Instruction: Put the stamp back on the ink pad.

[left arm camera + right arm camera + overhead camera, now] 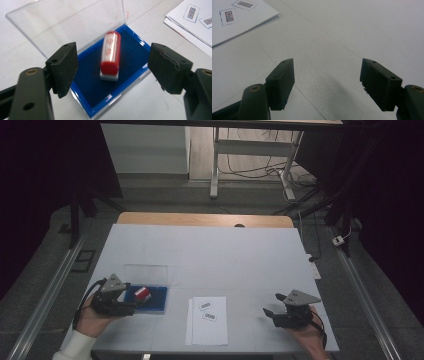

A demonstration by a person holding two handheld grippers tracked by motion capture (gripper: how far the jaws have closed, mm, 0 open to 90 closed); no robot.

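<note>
White covering spreads over the surface [210, 255], with a strip of bare wood along its far edge and dark floor, table legs and loose cables beyond, at the top of the high view.

At the lower left of the high view, a shallow blue tray [159, 299] lies flat on the surface, its clear lid [145, 271] swung open behind it. In the left gripper view the tray [130, 60] has a dark blue lining and a brighter blue rim, and the lid [62, 27] stands tilted back at the upper left. A red stamp [110, 55] with a white base lies on its side on the lining, roughly in the middle of the tray; red characters run along its top face. In the high view the stamp [142, 293] sits towards the tray's left half.

The left gripper [120, 296] is released, jaws spread wide to either side of the stamp and touching nothing; in its own view the left gripper [112, 68] hangs above the tray's near end. The left hand [92, 317], in a white sleeve, enters from the bottom left.

White paper sheets [207, 320] with two small printed labels lie at the bottom centre, just right of the tray.

The right gripper [276, 306], at the lower right, is likewise released and empty, jaws wide over bare surface in its own view [327, 83], pointing towards the sheets. The right hand [310, 335] comes in from the bottom right.
</note>
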